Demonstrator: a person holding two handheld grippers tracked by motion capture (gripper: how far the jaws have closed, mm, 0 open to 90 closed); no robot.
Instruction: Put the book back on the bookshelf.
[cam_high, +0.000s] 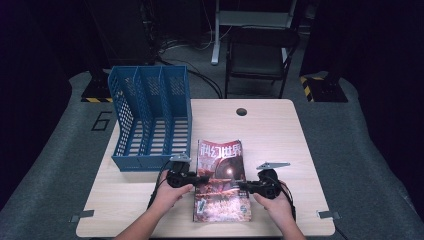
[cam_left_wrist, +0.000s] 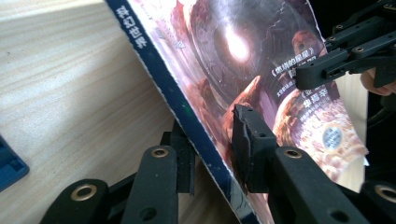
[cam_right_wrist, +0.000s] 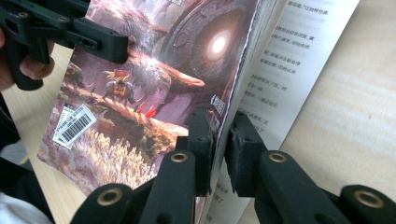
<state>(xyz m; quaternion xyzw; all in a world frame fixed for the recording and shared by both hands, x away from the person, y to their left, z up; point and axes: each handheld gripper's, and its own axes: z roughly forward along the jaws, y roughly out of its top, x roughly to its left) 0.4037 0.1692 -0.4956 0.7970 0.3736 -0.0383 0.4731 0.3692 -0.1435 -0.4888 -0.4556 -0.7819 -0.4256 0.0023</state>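
Precariously, the left gripper (cam_high: 199, 178) pinches the spine edge and the right gripper (cam_high: 243, 186) clamps the fore-edge pages of a glossy sci-fi magazine (cam_high: 221, 180) near the table's (cam_high: 280, 135) front edge; the thin, limp cover could buckle or its pages tear free.

Dim room: a grey carpet (cam_high: 55, 165) under the pale wooden tabletop (cam_high: 280, 135), a black folding chair (cam_high: 257, 55) behind it.
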